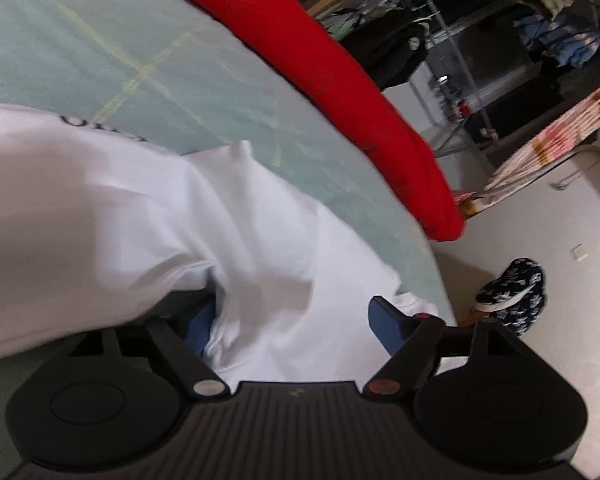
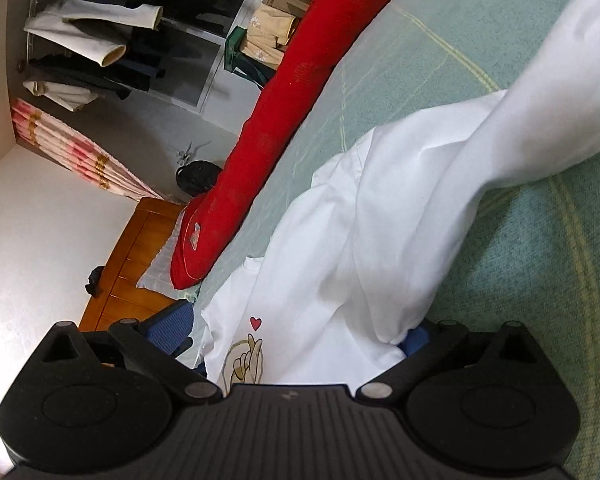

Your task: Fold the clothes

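Observation:
A white shirt (image 1: 140, 208) lies rumpled on a pale green bed cover (image 1: 100, 40), with dark lettering near its far edge. My left gripper (image 1: 292, 324) is open, its blue pads wide apart; cloth runs between them and drapes over the left finger. In the right wrist view the same shirt (image 2: 380, 220) shows a heart and hand print (image 2: 246, 360) close to the gripper. My right gripper (image 2: 294, 334) is also open, with cloth lying between the fingers and covering most of the right pad. A sleeve stretches off to the upper right.
A long red bolster (image 1: 320, 60) (image 2: 280, 100) lies along the far side of the bed. Past it are clothes racks (image 1: 540, 20), a floral quilt (image 1: 540, 140), cardboard boxes (image 2: 276, 28) and a wooden headboard (image 2: 128, 264). A dark floral item (image 1: 512, 300) sits on the floor.

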